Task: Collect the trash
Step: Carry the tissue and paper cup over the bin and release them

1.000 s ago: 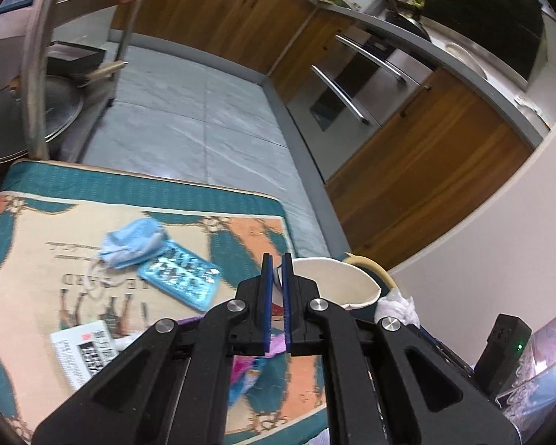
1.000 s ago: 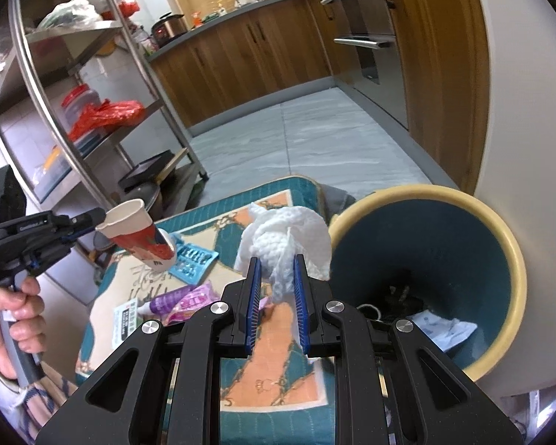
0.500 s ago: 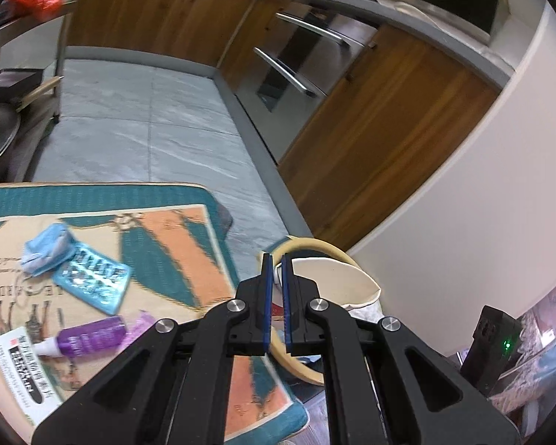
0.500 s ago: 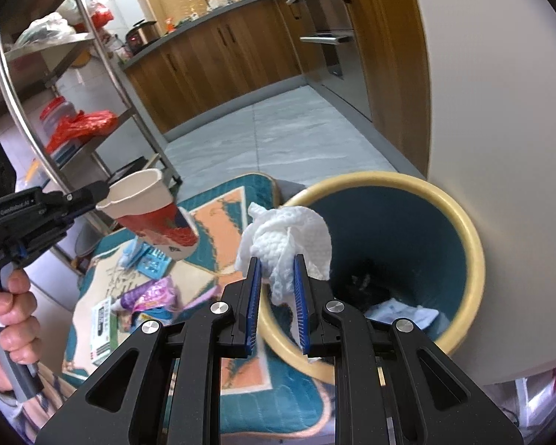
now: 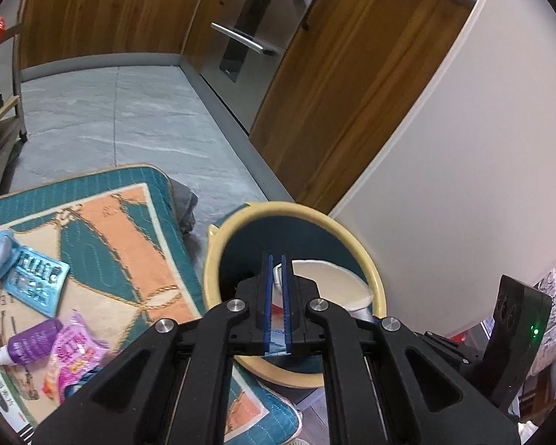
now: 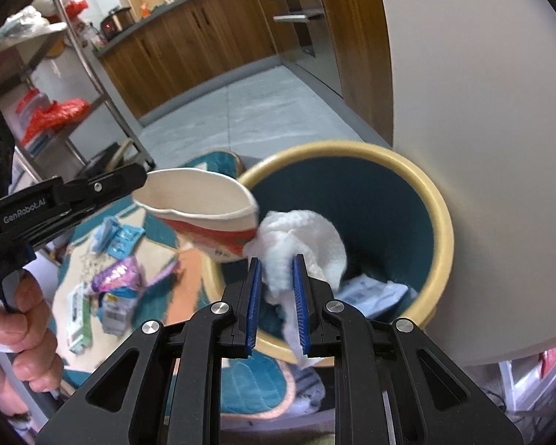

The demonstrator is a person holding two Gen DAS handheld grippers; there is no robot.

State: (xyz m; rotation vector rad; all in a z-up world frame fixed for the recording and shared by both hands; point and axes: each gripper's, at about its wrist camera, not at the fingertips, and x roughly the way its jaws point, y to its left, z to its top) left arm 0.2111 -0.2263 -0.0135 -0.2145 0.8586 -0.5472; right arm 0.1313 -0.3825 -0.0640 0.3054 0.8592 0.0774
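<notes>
In the left wrist view, your left gripper (image 5: 276, 296) sits low in the centre of the frame, its blue pads nearly together and pinching the rim of the paper cup (image 5: 326, 282). The cup hangs over the mouth of the bin (image 5: 363, 256), whose yellow rim fills the lower middle. More trash lies on the mat (image 5: 103, 222) at lower left: a blue blister pack (image 5: 37, 285), a purple bottle (image 5: 29, 341) and a pink wrapper (image 5: 74, 348).

In the right wrist view, your right gripper (image 6: 276, 296) at lower centre is closed partway on the white tissue (image 6: 304, 241), which bulges above the pads and trails below them. The tissue sits over the near edge of the bin (image 6: 437, 215), with the cup (image 6: 204, 204) at centre left touching or just beside it.

To drop both cleanly, I'd carry each item further in over the dark blue interior before letting go, since both look close to the near rim. Open the left pads first so the cup falls clear, then spread the right pads wide; the soft tissue may cling, so a small shake should free it.
</notes>
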